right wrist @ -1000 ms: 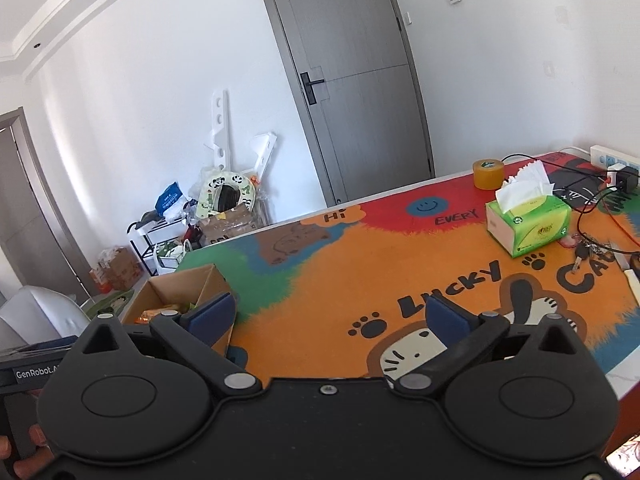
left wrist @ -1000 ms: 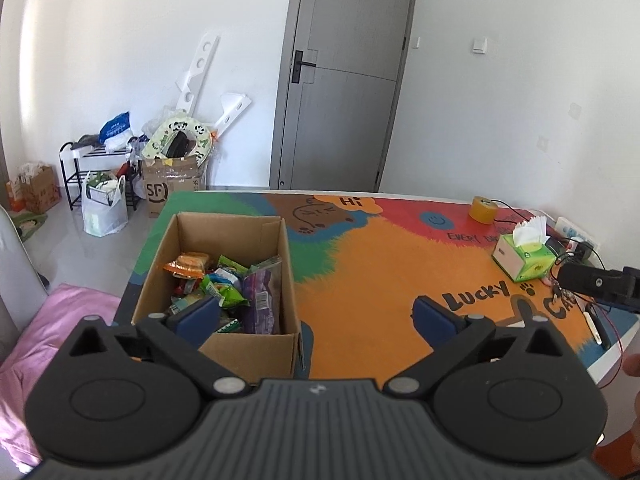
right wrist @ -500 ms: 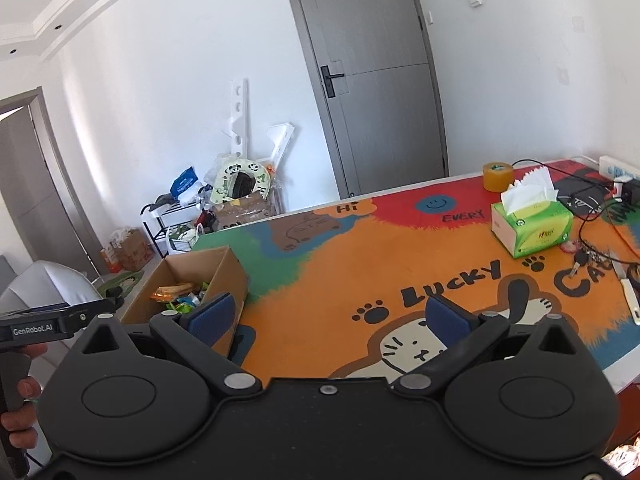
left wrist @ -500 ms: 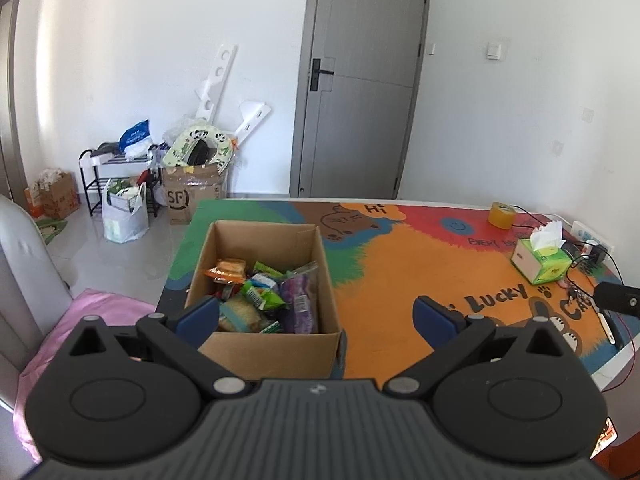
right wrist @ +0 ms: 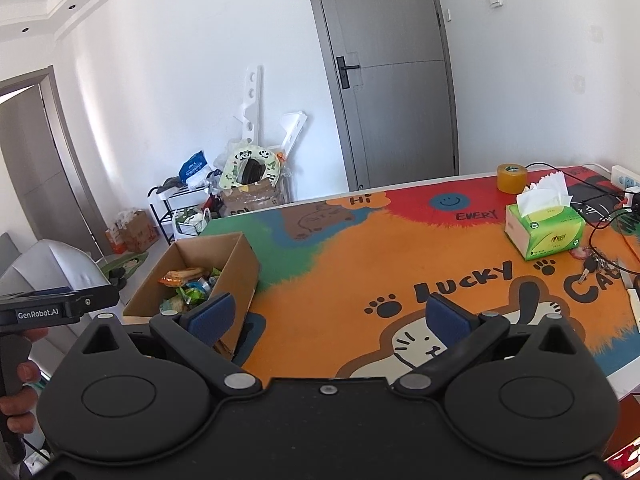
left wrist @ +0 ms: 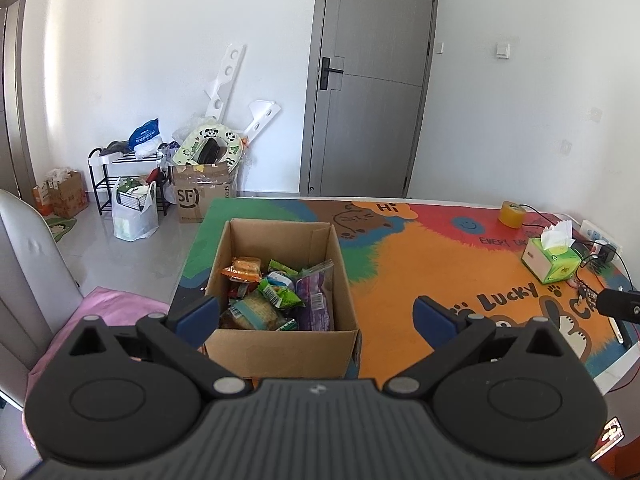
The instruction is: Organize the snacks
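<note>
An open cardboard box stands at the table's near left corner, and several snack packets lie inside it: an orange one, green ones, a purple one. My left gripper hangs open in front of and above the box, holding nothing. In the right wrist view the same box sits to the left, its snack packets partly hidden by the wall. My right gripper is open and empty above the orange part of the mat, right of the box.
The table carries a colourful cartoon mat. A green tissue box, a tape roll, keys and cables lie at the right. A person's hand holds the left gripper's handle. A grey chair stands left of the table.
Both grippers have pulled back and risen away from the table, so the box and mat look smaller and farther. Both stayed open and empty.
</note>
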The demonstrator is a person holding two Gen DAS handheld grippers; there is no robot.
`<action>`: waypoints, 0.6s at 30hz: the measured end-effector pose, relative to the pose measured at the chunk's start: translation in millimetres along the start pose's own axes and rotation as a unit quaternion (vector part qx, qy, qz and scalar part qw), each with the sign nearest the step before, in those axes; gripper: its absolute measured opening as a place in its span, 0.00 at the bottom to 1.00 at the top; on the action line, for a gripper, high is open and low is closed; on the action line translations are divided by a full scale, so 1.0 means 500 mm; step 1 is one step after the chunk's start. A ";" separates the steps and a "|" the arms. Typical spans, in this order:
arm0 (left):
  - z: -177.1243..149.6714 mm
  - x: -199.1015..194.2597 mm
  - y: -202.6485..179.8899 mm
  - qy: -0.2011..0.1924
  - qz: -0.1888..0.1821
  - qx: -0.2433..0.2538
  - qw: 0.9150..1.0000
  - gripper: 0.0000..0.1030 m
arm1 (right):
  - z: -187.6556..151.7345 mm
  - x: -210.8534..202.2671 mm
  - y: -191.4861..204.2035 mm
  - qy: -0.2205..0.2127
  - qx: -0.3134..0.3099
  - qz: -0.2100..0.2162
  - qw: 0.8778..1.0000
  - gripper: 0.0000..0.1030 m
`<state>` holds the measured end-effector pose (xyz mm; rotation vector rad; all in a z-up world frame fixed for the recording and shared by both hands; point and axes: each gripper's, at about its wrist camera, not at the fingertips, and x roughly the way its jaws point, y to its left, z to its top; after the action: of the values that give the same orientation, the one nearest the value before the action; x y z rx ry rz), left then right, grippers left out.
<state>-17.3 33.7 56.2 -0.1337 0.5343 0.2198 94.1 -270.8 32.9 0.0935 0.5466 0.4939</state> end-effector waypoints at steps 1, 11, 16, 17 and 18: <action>-0.001 -0.001 0.000 0.000 0.000 0.001 1.000 0.99 | 0.000 0.000 0.000 0.000 0.001 0.000 1.000 1.00; -0.006 0.000 -0.005 -0.001 0.006 0.008 1.000 0.99 | -0.007 0.007 -0.010 0.005 0.012 -0.004 1.000 1.00; -0.008 0.006 -0.007 0.006 0.001 0.009 1.000 0.99 | -0.008 0.009 -0.010 0.009 0.010 -0.005 1.000 1.00; -0.008 0.005 -0.007 0.006 0.001 0.009 1.000 1.00 | -0.009 0.010 -0.010 0.009 0.010 -0.005 1.000 1.00; -0.009 0.005 -0.008 0.005 0.002 0.010 1.000 0.99 | -0.009 0.010 -0.010 0.009 0.009 -0.005 1.000 1.00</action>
<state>-16.4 29.5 51.5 -0.1145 0.5459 0.2177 97.3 -272.9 25.5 0.1041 0.5700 0.4804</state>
